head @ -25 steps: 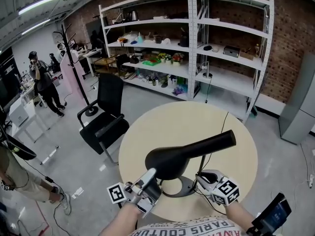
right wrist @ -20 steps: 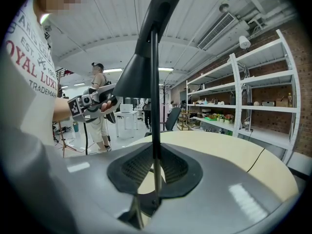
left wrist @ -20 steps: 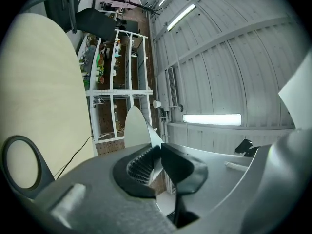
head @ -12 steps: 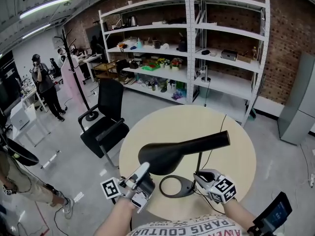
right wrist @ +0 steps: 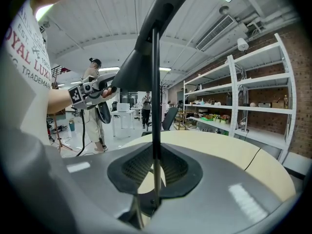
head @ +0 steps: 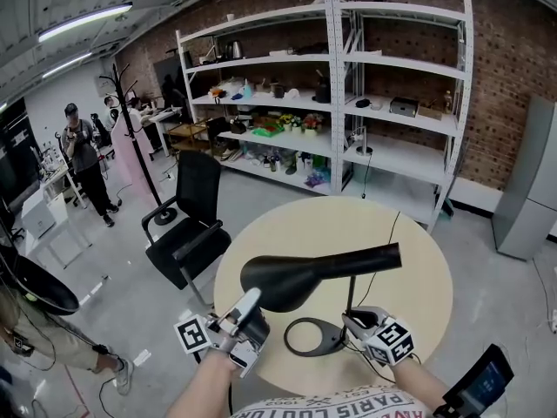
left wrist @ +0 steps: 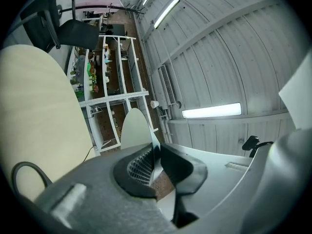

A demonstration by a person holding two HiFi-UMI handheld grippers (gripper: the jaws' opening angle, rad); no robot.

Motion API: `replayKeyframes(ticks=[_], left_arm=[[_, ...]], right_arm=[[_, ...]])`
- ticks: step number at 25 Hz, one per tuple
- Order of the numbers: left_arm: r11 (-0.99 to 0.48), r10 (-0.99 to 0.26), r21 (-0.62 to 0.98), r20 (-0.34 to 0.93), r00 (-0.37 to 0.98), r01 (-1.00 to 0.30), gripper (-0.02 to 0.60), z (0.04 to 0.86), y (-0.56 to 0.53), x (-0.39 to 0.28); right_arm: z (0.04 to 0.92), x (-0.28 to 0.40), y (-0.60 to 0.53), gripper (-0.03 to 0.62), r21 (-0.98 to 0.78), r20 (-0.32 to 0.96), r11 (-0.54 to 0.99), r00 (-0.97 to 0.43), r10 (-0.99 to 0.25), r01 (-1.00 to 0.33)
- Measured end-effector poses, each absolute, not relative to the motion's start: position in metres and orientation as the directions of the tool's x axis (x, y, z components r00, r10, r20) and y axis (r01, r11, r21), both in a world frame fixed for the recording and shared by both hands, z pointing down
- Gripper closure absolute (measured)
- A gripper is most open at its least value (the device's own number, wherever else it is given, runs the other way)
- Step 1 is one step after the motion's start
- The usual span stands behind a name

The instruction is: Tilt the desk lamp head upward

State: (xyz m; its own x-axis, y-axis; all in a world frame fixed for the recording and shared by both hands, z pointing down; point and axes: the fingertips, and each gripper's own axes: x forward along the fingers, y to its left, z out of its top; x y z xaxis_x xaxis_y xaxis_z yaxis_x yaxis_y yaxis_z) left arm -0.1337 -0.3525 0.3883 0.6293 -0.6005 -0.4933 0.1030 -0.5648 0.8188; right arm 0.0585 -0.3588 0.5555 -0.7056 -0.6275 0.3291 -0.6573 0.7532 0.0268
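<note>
At the near bench (head: 348, 225) edge, stem (right wrist: 155, 82) is clamped by right gripper (head: 355, 318), head (head: 305, 277) rim pinched by left gripper (head: 251, 298) with just-closing jaws; tilt judged barely begun

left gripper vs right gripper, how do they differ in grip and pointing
The left gripper pinches the thin rim of the lamp head, its jaws having just been closing on it; the right gripper clamps the slim upright pole. The left gripper tilts up toward the ceiling; the right gripper points about level across the table. Both are shut on a black part.
</note>
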Motion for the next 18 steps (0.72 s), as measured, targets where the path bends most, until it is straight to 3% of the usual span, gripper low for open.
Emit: replayKeyframes(ticks=[18], left_arm=[[-0.644, -0.577, 0.763, -0.525, 0.626, 0.046, 0.565, 0.356, -0.355, -0.140]], right_arm=[[0.555, 0.060, -0.360, 0.548, 0.031, 0.299, 0.744, -0.704, -0.644, -0.667]])
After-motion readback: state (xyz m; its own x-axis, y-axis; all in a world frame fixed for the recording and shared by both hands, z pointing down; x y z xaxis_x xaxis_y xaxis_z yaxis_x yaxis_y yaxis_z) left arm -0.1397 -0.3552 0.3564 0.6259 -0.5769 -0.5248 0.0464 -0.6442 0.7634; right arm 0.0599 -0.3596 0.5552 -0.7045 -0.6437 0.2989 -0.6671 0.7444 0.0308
